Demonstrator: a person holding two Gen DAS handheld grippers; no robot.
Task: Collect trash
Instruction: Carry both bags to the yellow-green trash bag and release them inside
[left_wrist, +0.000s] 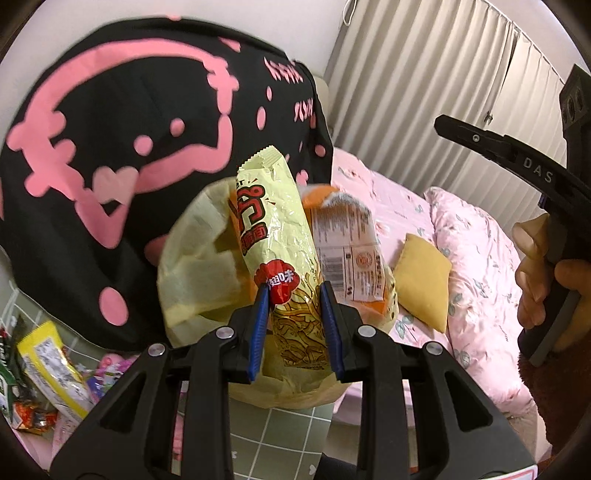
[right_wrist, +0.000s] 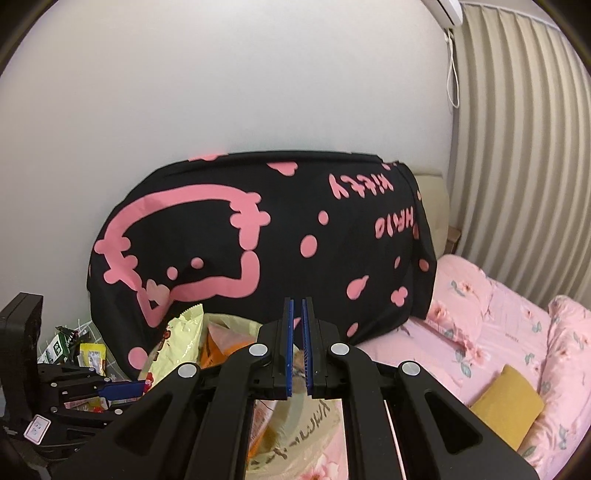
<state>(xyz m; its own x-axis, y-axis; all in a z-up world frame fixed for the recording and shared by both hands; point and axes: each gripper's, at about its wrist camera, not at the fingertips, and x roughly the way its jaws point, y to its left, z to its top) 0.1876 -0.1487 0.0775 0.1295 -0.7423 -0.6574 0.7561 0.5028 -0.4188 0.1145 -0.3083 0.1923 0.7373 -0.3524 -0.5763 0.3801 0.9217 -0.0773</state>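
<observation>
My left gripper (left_wrist: 295, 295) is shut on a pale yellow noodle snack wrapper (left_wrist: 280, 236), which stands upright inside the open mouth of a yellowish plastic bag (left_wrist: 192, 266). An orange and white wrapper (left_wrist: 347, 243) sits in the bag beside it. In the right wrist view the same yellow wrapper (right_wrist: 181, 339), the orange wrapper (right_wrist: 221, 343) and the bag (right_wrist: 303, 435) lie just below my right gripper (right_wrist: 297, 306), whose blue pads are nearly together with nothing visibly between them. The left gripper (right_wrist: 122, 391) shows at lower left there.
A black cloth with pink print (left_wrist: 122, 122) covers the headboard behind the bag. More snack wrappers (left_wrist: 48, 362) lie in a wire basket at lower left. A pink bedspread (left_wrist: 461, 258) and a yellow cushion (left_wrist: 421, 284) are on the right, curtains (left_wrist: 443, 74) behind.
</observation>
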